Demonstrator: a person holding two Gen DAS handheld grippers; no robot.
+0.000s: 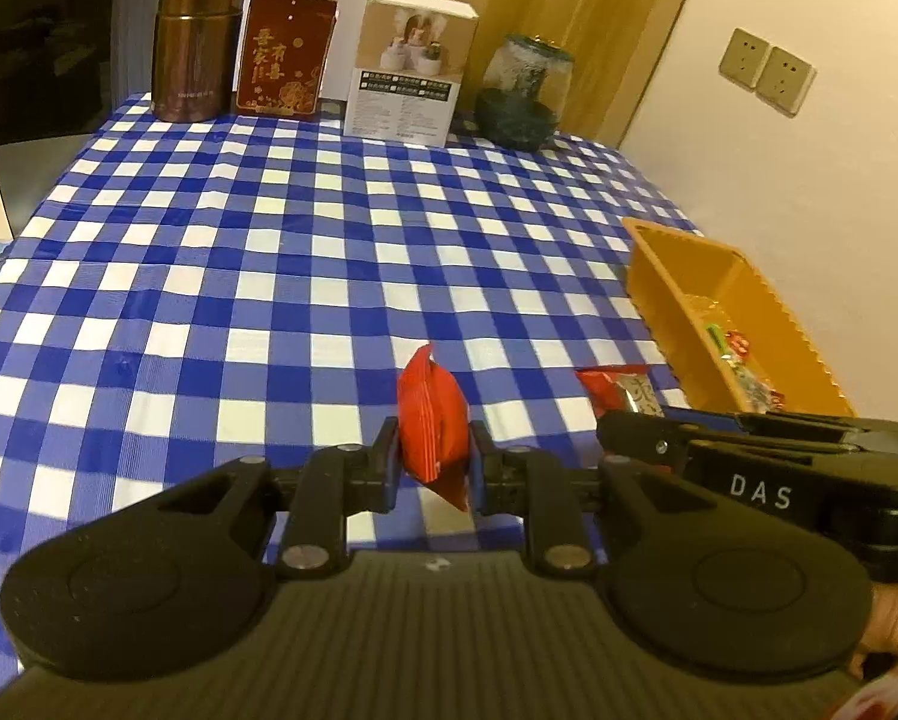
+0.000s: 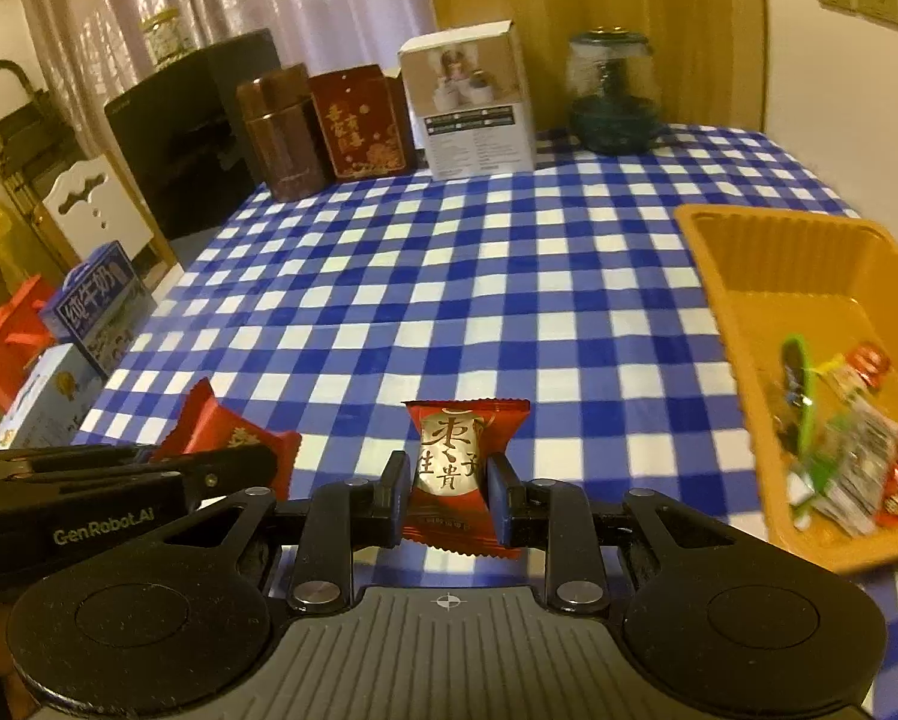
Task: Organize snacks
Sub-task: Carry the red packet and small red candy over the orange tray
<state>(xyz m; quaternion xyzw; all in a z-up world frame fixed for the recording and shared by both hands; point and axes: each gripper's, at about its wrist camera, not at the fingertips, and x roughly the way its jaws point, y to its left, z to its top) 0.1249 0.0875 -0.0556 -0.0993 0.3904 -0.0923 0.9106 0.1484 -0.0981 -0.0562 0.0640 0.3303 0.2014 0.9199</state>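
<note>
Red snack packet (image 1: 434,420) stands edge-on, long axis upright, pinched in left tongs (image 1: 434,462); right tongs (image 2: 446,495) clamp another.

Plain red snack packet (image 1: 434,420) stands on edge, pinched between the left hand-held gripper (image 1: 434,457) pads. Red packet with gold label (image 2: 457,468) faces up, clamped in the right hand-held gripper (image 2: 447,492). Orange tray (image 2: 724,276) right of both, holding mixed wrapped snacks (image 2: 838,456).
</note>
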